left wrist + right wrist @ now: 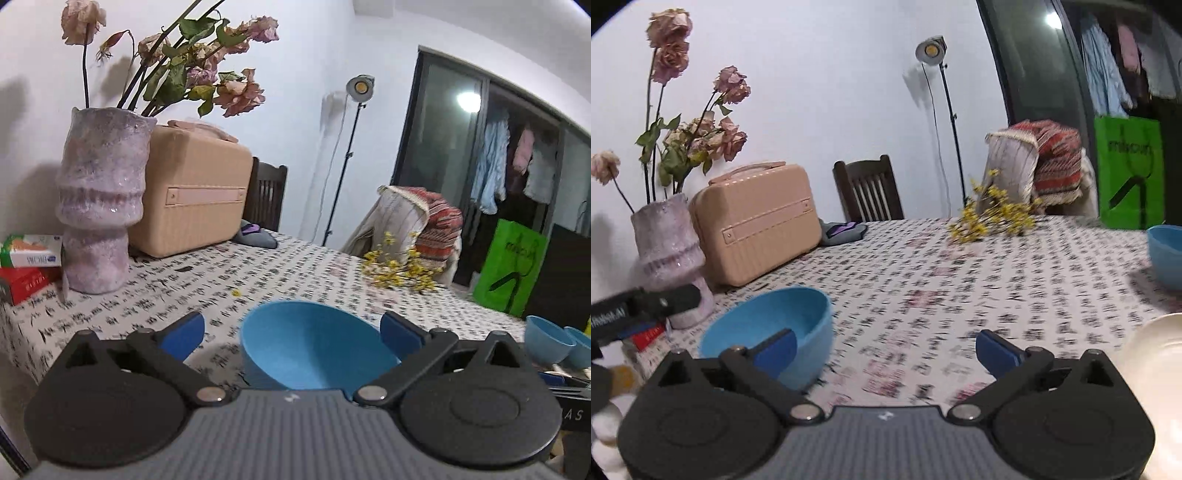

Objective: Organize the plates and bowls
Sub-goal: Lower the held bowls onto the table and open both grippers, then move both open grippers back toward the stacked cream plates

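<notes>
A blue bowl (310, 343) rests on the patterned tablecloth (221, 295), right in front of my left gripper (291, 334). That gripper is open wide. The bowl sits between its blue pads (183, 334), nearer the right one, and neither pad presses on it. In the right wrist view a blue bowl (768, 328) stands at the lower left, partly behind the left finger of my right gripper (886, 350). The right gripper is open over bare cloth. A white plate (1152, 373) lies at its lower right. More blue bowls (546, 339) (1167, 254) stand further right.
A purple vase (99, 206) of dried flowers and a beige case (192, 195) stand at the back left, with boxes (29, 266) beside the vase. Yellow flowers (990, 218) lie at the far edge. A dark chair (868, 192), a lamp stand (945, 110) and a green bag (1126, 166) are beyond.
</notes>
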